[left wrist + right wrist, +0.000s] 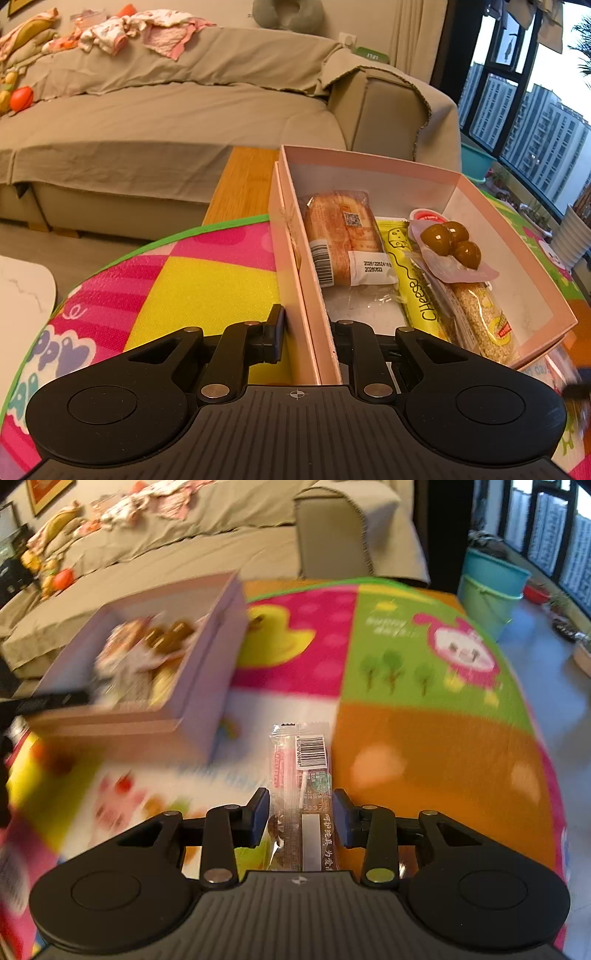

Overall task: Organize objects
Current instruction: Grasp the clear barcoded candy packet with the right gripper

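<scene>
An open pink box (369, 166) stands on the colourful play mat (192, 280). Inside it lie a wrapped bread (340, 236), a yellow cheese snack (410, 273), a pouch of brown balls (450, 243) and a sesame bar (484, 317). My left gripper (310, 339) is shut on the box's near side wall, one finger outside and one inside. In the right wrist view, my right gripper (301, 814) is shut on a clear snack packet (306, 760) with a barcode, held above the mat to the right of the blurred box (207, 686).
A beige sofa (184, 110) with scattered clothes and toys runs behind the mat. A wooden side table (243, 184) stands by the box's far end. A white tabletop corner (22, 288) is at the left. Teal buckets (487, 587) stand near the window.
</scene>
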Tool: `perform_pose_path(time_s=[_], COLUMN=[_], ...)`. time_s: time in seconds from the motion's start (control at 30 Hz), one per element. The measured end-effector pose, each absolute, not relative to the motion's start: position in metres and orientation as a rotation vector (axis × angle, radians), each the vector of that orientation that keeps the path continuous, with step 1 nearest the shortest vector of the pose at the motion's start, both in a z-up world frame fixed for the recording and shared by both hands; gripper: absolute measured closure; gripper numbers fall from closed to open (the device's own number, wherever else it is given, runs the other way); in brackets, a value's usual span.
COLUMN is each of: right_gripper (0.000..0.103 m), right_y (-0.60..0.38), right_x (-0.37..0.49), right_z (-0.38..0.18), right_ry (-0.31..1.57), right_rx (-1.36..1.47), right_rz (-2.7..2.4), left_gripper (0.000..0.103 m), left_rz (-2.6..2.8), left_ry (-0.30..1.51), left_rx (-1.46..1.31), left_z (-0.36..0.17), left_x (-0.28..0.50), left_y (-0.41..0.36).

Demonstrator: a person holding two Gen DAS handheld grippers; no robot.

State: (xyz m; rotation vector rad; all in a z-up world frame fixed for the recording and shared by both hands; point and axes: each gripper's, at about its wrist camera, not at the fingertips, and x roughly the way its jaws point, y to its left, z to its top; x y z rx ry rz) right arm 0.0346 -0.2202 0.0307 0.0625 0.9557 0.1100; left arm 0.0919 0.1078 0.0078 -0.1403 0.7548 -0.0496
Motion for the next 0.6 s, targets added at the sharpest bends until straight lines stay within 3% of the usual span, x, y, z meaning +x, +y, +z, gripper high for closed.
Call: perform_pose_path(time_s=[0.4,0.6], right_gripper=[0.056,0.062], right_y=[-0.177,-0.157], right_x=[-0.026,-0.032], right_z=[0.032,0.033], right_ry=[0.965,0.96], right_rx=[-0.005,-0.075], right_rz=[0.189,0.227], left_gripper=[0.084,0.085], left_rz=[-0.048,-0.062], left_ry=[0.735,0.721], left_rx=[-0.127,-0.14], left_z=[0.007,0.005], left_x=[0.093,0.094], left_y=[0.106,0.11])
